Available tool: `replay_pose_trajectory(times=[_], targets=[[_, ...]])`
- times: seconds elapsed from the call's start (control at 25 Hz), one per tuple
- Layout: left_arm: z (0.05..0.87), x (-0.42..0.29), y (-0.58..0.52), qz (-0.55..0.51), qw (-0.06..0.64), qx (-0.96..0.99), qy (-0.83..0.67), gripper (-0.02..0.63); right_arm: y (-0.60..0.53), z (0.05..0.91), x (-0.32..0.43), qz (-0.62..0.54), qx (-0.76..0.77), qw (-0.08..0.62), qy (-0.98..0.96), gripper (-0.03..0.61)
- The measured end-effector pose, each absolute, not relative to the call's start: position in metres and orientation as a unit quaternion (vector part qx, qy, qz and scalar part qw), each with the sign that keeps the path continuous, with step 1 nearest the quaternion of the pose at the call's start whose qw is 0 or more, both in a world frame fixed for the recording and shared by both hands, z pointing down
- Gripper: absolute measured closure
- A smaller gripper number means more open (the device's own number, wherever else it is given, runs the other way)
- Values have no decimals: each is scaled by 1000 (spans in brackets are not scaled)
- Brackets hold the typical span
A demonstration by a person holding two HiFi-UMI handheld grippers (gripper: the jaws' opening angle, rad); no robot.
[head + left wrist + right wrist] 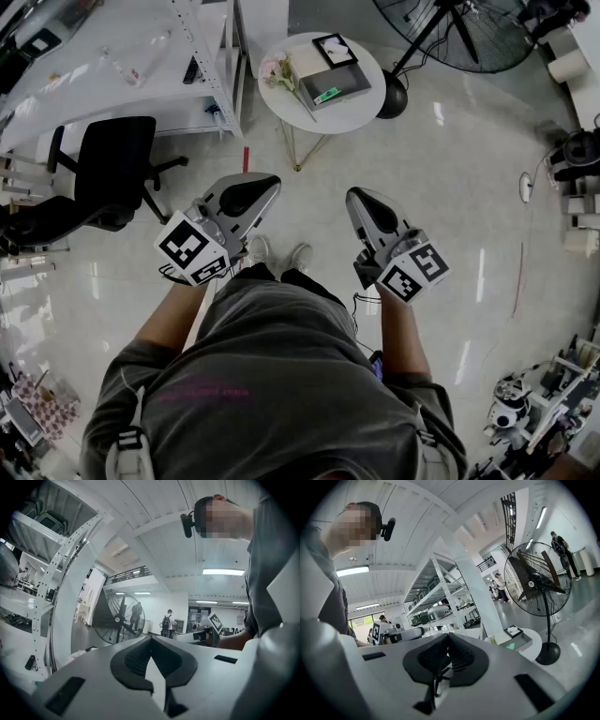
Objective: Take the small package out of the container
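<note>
A round white table (361, 117) stands ahead of me on the floor. On it lies a grey container (339, 84) with a small green package (326, 95) at its near edge. A black-framed box (335, 50) and pink flowers (277, 69) sit beside it. My left gripper (265, 184) and right gripper (357, 198) are held close to my body, well short of the table. Both are shut with nothing between the jaws. The right gripper view shows the gripper (448, 636), the table (534, 644) and the container (518, 641) far off at the right. The left gripper (151, 639) points up and away from the table.
A black office chair (112, 178) stands to the left, beside a white shelving unit (122, 66). A large floor fan (469, 33) with a dark base (392, 94) stands just right of the table. Equipment lines the right edge (577, 159). People stand far off in the hall (165, 623).
</note>
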State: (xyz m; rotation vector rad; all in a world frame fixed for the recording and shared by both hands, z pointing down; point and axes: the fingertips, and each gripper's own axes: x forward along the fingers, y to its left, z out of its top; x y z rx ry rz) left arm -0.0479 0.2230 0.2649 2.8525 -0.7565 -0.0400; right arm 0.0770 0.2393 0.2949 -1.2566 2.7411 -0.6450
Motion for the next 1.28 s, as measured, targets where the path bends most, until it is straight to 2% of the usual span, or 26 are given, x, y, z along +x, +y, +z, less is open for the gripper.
replay_pose_trajectory(times=[1.28], targets=[[287,12,223,9,98,957,-273,598,229,332,149,-249,-411,39,876,555]])
